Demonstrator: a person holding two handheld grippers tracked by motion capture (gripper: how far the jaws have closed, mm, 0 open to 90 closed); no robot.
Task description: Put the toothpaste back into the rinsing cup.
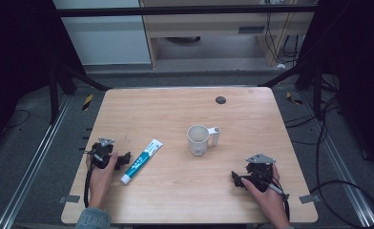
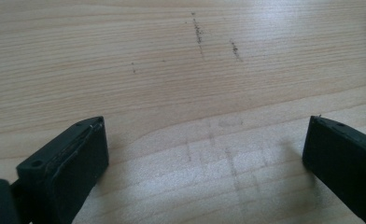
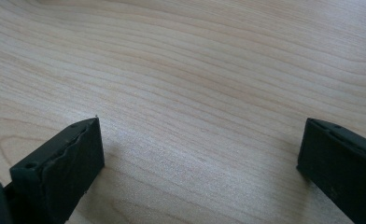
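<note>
Both hands rest hand-held grippers (image 1: 123,160) (image 1: 236,179) low, jaws apart.

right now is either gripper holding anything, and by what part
Nothing is held: the left gripper and right gripper are both open over bare table.

A wooden table (image 1: 175,200) stands on a grey floor (image 1: 27,157). A small black dot (image 1: 220,99) sits near its far edge.

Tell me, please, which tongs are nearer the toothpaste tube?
Left. The left tongs sit just left of the toothpaste tube, almost beside it; the right tongs lie far off to its right.
</note>
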